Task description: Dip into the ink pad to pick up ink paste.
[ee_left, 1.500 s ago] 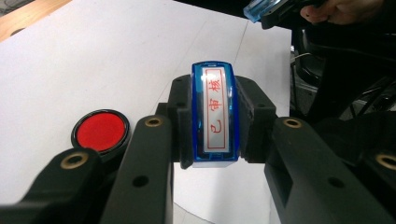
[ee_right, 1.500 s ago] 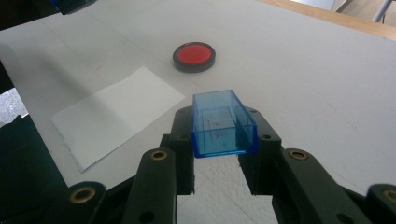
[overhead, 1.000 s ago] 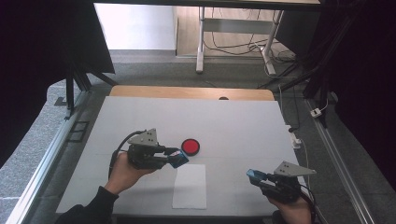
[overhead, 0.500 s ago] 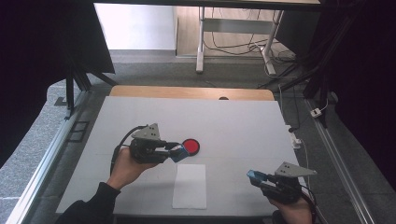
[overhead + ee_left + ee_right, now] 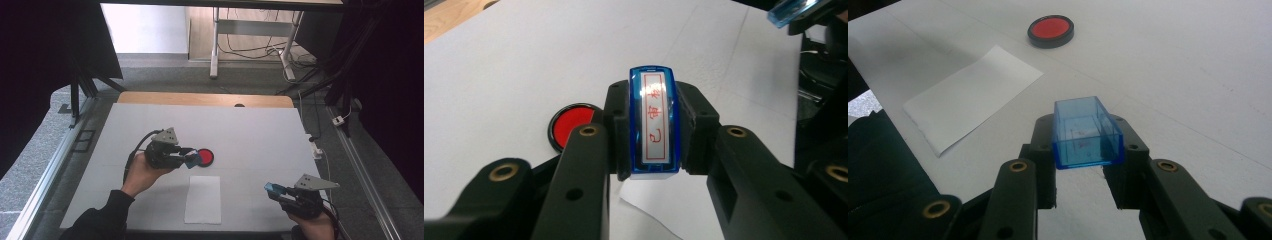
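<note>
My left gripper is shut on a blue stamp, held just left of a round red ink pad. In the left gripper view the stamp sits upright between the jaws, its white face showing red characters, with the ink pad beyond it to the left. My right gripper hovers near the table's front right, shut on a clear blue cap. The cap is hollow and empty in the right gripper view. A white paper slip lies between the two grippers.
The white table has a wooden strip along its far edge. The paper slip and ink pad lie ahead and left of the right gripper. Cables and a desk frame stand on the floor beyond the table.
My left gripper has carried the stamp a little away from the person, up beside the ink pad. The right gripper has stayed put with the cap.
</note>
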